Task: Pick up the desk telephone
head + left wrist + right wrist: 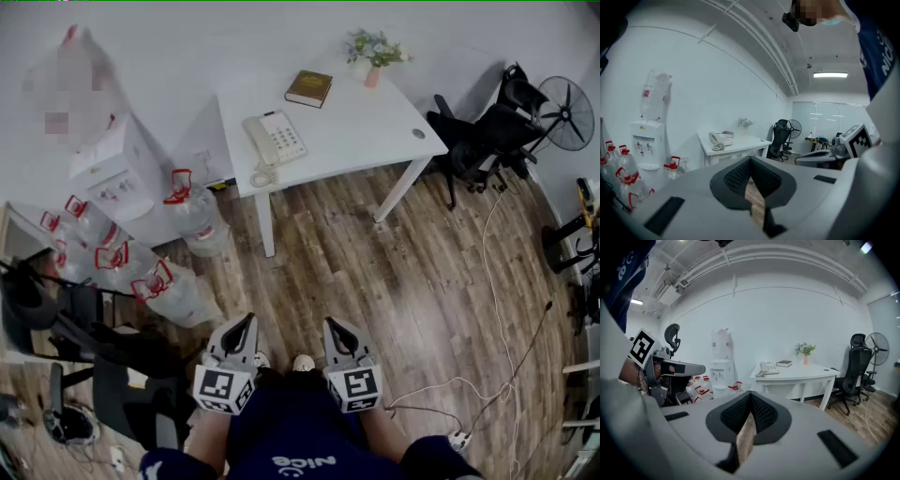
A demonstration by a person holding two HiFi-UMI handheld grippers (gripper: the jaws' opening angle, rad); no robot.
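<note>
A white desk telephone with a coiled cord lies near the left front edge of the white desk. It also shows far off in the left gripper view as the telephone and in the right gripper view as the telephone. My left gripper and right gripper hang side by side close to my body, well short of the desk. Both are shut with nothing between their jaws.
A brown book and a small vase of flowers sit at the desk's far side. A water dispenser and several water bottles stand left. A black office chair, a fan and floor cables lie right.
</note>
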